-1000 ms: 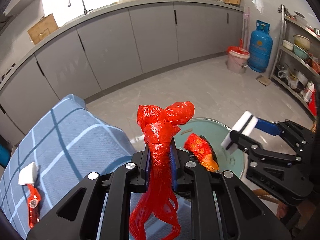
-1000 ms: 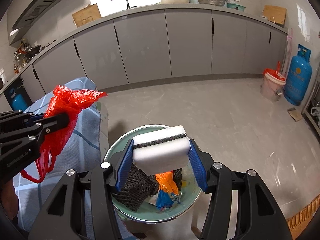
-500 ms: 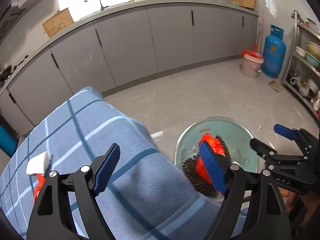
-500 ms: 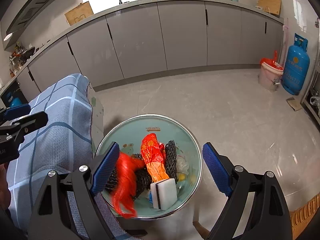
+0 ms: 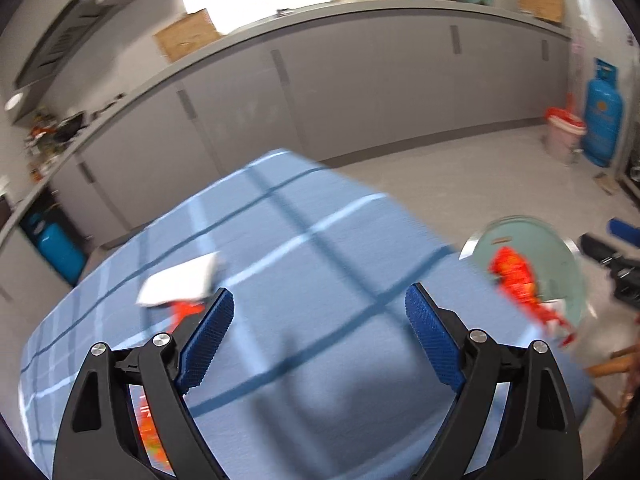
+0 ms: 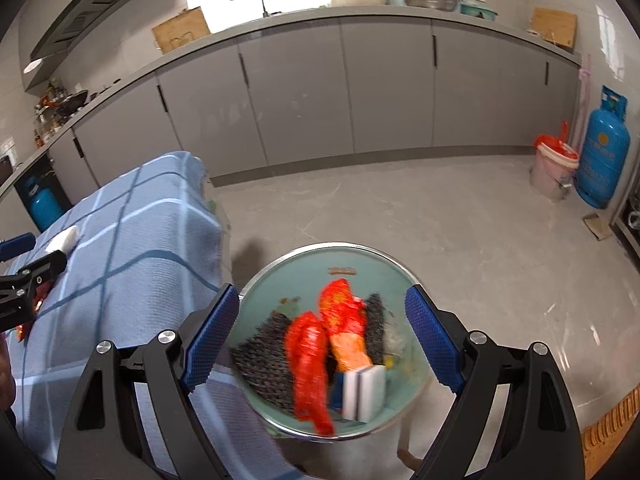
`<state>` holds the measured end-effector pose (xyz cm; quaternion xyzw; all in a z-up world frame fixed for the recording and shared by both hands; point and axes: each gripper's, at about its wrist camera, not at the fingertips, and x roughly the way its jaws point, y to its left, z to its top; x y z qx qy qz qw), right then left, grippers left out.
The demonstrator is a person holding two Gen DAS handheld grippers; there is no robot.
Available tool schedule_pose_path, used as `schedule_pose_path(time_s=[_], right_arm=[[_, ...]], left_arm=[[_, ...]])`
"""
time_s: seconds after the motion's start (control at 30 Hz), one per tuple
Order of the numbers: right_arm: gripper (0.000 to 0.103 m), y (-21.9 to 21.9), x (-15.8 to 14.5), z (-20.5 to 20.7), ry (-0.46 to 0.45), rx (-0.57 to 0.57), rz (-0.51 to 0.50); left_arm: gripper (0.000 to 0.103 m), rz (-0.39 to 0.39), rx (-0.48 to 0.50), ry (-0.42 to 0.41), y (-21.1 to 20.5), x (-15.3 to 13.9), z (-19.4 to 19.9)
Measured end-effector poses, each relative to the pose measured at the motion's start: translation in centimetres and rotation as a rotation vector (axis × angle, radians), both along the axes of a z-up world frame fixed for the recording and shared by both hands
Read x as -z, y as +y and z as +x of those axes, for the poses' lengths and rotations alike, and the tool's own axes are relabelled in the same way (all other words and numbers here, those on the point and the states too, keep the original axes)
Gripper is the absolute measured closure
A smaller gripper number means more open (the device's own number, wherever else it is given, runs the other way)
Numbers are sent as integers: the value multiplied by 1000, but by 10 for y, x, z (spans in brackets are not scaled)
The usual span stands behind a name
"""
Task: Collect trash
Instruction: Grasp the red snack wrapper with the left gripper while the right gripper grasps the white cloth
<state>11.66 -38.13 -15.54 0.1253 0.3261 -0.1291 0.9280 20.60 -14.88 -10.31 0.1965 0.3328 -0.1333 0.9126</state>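
My left gripper is open and empty above the blue checked tablecloth. A white sponge lies on the cloth ahead and to its left, with a red wrapper beside it. My right gripper is open and empty above the pale green basin. In the basin lie the red plastic bag, a red-orange packet, a white sponge and black mesh. The basin also shows in the left wrist view.
Grey kitchen cabinets run along the back wall. A blue gas cylinder and a pink bucket stand at the right. The floor is grey tile. Another blue cylinder stands left of the table.
Both grippers opened: the red bag and the white sponge dropped into the basin. My left gripper has since swung left over the tablecloth toward the white sponge there.
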Motion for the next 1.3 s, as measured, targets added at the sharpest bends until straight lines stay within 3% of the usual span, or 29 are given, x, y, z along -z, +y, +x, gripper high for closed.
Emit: schedule_pose_path(time_s=[0.2, 0.33, 0.5, 0.67, 0.73, 0.83, 0.87, 1.1, 1.3], right_arm=[[18, 39, -14, 20, -27, -95, -7], [18, 63, -19, 31, -33, -144, -11], [18, 96, -28, 40, -32, -206, -32], [18, 113, -31, 46, -21, -231, -50], [18, 118, -32, 49, -18, -237, -51], [18, 129, -33, 54, -13, -257, -58], [18, 134, -34, 57, -12, -268, -62], [18, 172, -43, 91, -18, -374, -94], [18, 235, -46, 144, -11, -545, -145]], left_arm=[[16, 68, -168, 10, 86, 14, 18], [16, 36, -211, 86, 128, 26, 34], [17, -3, -215, 124, 143, 34, 47], [18, -22, -151, 168, 134, 45, 51], [26, -20, -151, 191, 135, 51, 54], [56, -85, -121, 221, 143, 49, 54], [60, -78, -125, 217, 144, 49, 54], [62, -85, -217, 195, 182, 40, 41], [62, -12, -379, 116, 222, 36, 49]])
